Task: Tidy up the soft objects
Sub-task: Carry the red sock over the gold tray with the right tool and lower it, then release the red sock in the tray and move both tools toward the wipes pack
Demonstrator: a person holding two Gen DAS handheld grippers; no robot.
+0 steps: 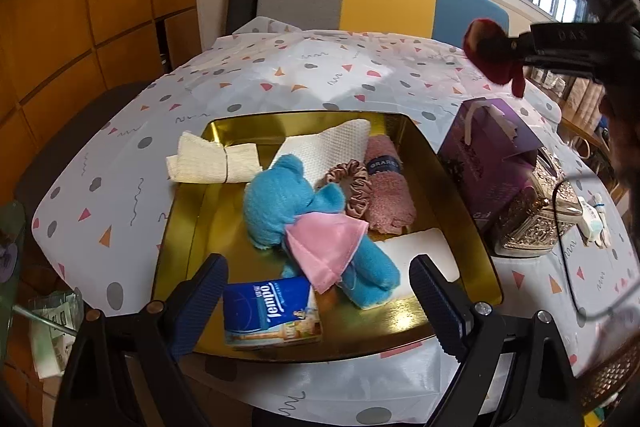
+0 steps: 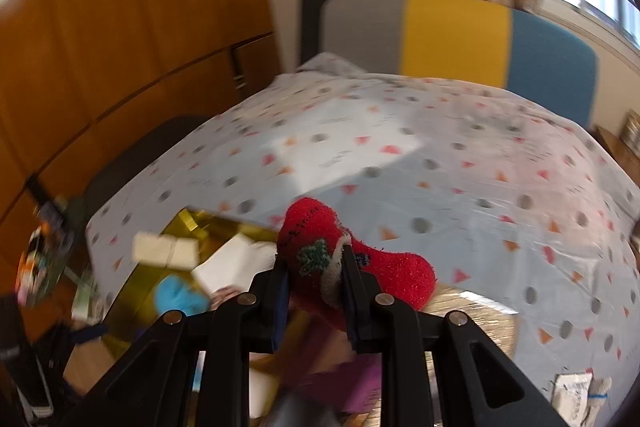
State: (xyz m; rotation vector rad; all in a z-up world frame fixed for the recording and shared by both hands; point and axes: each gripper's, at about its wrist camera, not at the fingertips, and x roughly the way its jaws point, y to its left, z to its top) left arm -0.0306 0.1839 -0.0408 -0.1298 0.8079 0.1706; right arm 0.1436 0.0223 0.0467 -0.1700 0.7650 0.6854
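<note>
A: Red fuzzy sock (image 2: 356,259), one item, clamped at mid-body between the narrowed pads of the right gripper (image 2: 314,291); toe bulging out on one side, cuff end on the other, lower part hanging below the fingers. Carried high above the patterned tablecloth (image 2: 440,187), clear of everything.

B: Left gripper (image 1: 316,303)?

A: Spread wide, nothing between the pads; poised just over the near edge of the gold tray (image 1: 224,131), tissue pack (image 1: 274,313) directly below the gap.

B: Tray contents?

A: Blue plush toy (image 1: 296,203) with pink cloth, pink towel (image 1: 390,187), scrunchie (image 1: 354,187), white cloth (image 1: 328,147). Cream cloth roll (image 1: 212,163) lying across the far-left rim. Purple box (image 1: 488,163) standing just beside the right rim.

B: Sock relative to tray?

A: Beyond the far-right corner, well above it, seen from the left wrist as a dark red lump (image 1: 496,55) at the black fingertips.

B: Handling notes?

A: Probably best brought across and lowered over bare gold near the far edge, avoiding the purple box; released only once resting, since the dangling end could catch on the rim. Grip to be kept firm meanwhile: plush fabric, likely to slip.
</note>
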